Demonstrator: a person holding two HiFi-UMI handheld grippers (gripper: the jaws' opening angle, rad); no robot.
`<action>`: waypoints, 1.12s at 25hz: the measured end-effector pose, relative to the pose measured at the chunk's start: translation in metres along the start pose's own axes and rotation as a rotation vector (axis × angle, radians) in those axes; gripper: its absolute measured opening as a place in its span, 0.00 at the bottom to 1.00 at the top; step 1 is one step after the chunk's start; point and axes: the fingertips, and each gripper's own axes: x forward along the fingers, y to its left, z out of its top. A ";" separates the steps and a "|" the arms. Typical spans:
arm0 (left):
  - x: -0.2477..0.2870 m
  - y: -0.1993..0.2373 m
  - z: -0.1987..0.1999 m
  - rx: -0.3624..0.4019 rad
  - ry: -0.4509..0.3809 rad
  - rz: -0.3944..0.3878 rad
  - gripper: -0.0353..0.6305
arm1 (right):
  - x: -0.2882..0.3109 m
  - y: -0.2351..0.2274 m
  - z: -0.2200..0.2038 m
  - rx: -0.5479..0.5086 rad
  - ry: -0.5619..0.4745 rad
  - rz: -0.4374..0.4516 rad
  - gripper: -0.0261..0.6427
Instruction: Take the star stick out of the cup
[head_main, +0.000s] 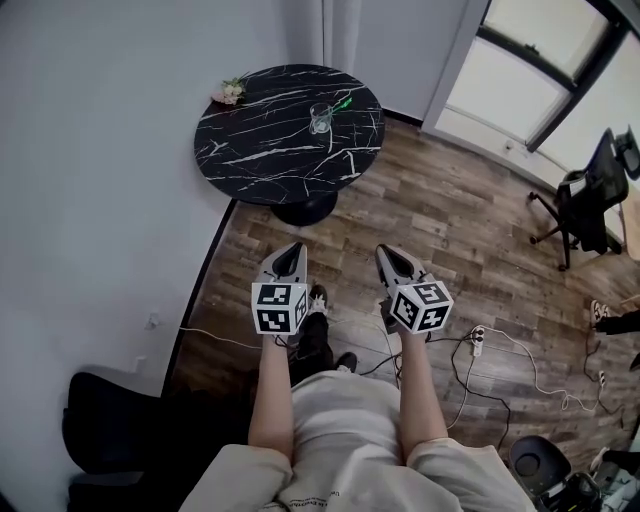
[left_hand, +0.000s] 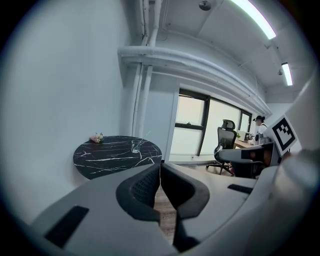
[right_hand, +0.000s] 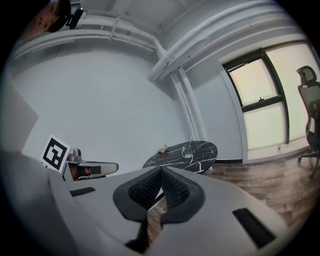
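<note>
1. The right gripper (right_hand: 161, 172) is clenched on nothing: its jaws meet tip to tip, with only floor showing below them.
2. The left gripper (left_hand: 160, 167) is likewise clamped and empty. Both are held low in front of the person, side by side and pointing ahead.
3. The cup (head_main: 320, 118) stands well ahead of both, near the middle of the round table (head_main: 215, 160). The stick (head_main: 342, 103) is in the cup, its green end leaning out over the rim to the right.
4. A small bunch of flowers (head_main: 232, 91) lies at the table's far left edge, well apart from the cup.
5. The step in hand looks like the approach. Close in on the table first, and spread the right jaws before reaching.
6. Grip the stick above the rim and draw it out along its lean, so the glass does not tip. The left gripper could steady the cup.
</note>
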 end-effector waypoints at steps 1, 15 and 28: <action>0.009 0.003 0.004 -0.002 0.002 -0.004 0.09 | 0.007 -0.005 0.003 0.013 0.001 -0.001 0.09; 0.138 0.072 0.087 -0.032 -0.015 -0.027 0.09 | 0.116 -0.089 0.080 0.097 -0.006 -0.088 0.09; 0.230 0.144 0.127 -0.049 0.006 -0.094 0.09 | 0.210 -0.119 0.116 0.171 -0.030 -0.166 0.09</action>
